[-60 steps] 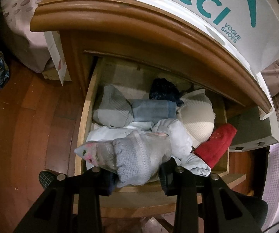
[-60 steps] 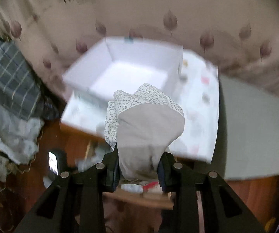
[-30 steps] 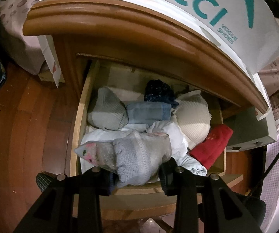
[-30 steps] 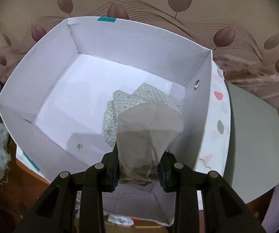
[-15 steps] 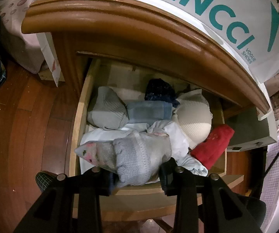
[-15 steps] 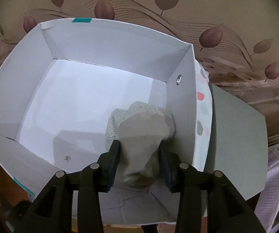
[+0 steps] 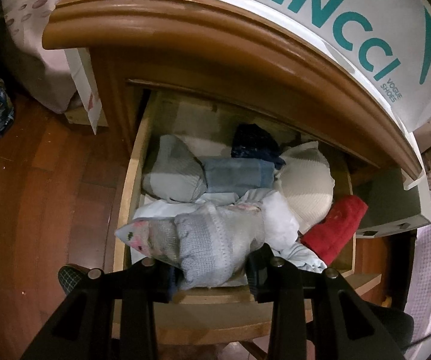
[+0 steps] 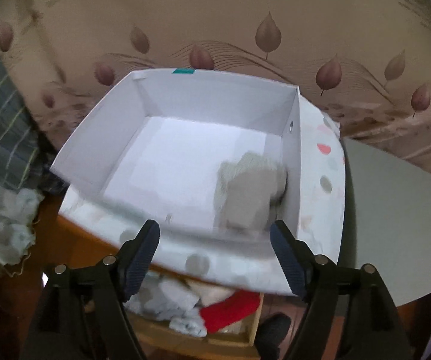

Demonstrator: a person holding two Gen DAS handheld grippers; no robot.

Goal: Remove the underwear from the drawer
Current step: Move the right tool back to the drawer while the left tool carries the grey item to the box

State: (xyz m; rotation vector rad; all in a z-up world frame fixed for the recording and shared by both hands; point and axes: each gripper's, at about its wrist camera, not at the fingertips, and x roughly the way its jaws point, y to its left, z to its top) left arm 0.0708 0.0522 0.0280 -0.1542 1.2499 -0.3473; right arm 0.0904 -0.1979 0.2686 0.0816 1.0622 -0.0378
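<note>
The right gripper (image 8: 215,247) has just opened its jaws — underwear (image 8: 250,192) dropped in the box (image 8: 95,153). The left gripper (image 7: 209,273) grips a knit garment (image 7: 215,240) — lift it next.

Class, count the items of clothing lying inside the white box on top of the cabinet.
1: a grey-and-patterned folded garment lies against the right wall of the white box, near its front corner. The rest of the box floor shows bare.
</note>
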